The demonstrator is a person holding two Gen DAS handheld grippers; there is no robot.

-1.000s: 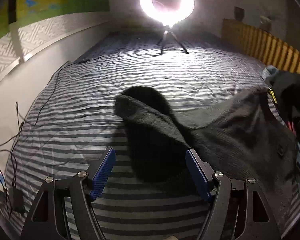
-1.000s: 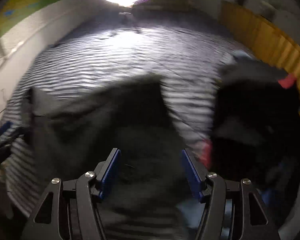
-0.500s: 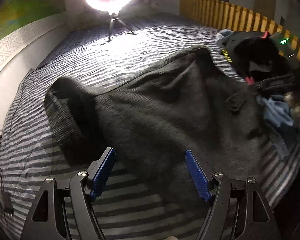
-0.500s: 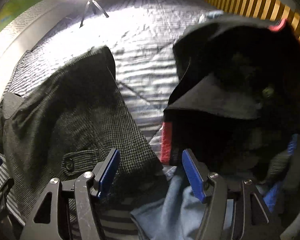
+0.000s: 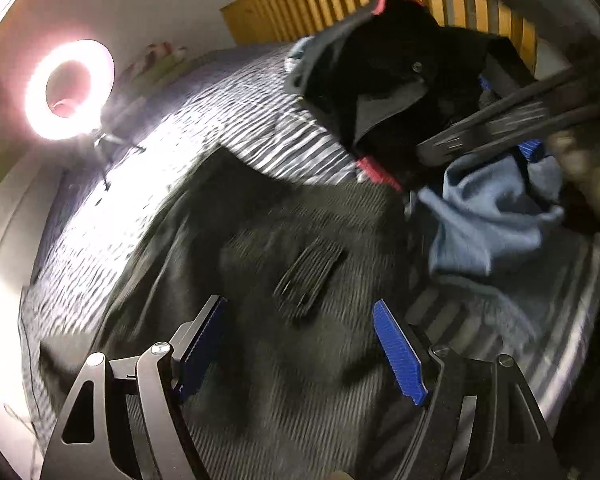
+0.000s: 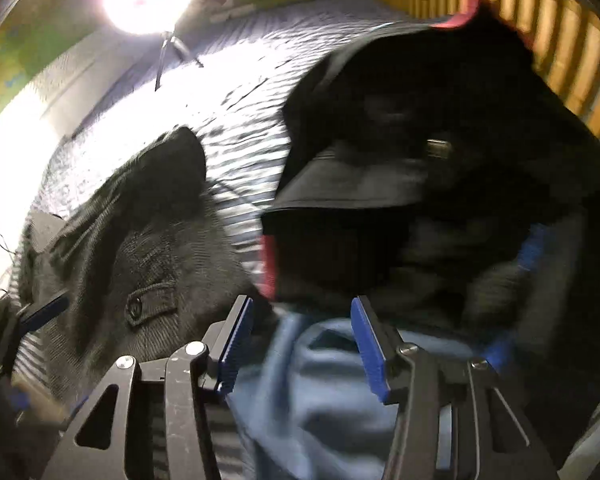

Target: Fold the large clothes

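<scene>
A dark grey coat (image 5: 300, 264) lies spread on the striped bed (image 5: 236, 120). Both left tongs (image 5: 300, 344) and right tongs (image 6: 300, 340) gape apart, empty. A black garment heap (image 6: 440, 152) and blue cloth (image 6: 320, 392) crowd beside it; a ring light (image 5: 68, 88) glares behind.

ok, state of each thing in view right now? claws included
left claw: open, holding nothing, over the grey coat
right claw: open, holding nothing, over the blue garment
grey coat: spread unfolded on the bed, button tab showing
black garment: heaped, unfolded, red trim showing
blue garment: crumpled beside the coat
ring light: on
striped bed cover: rumpled
</scene>
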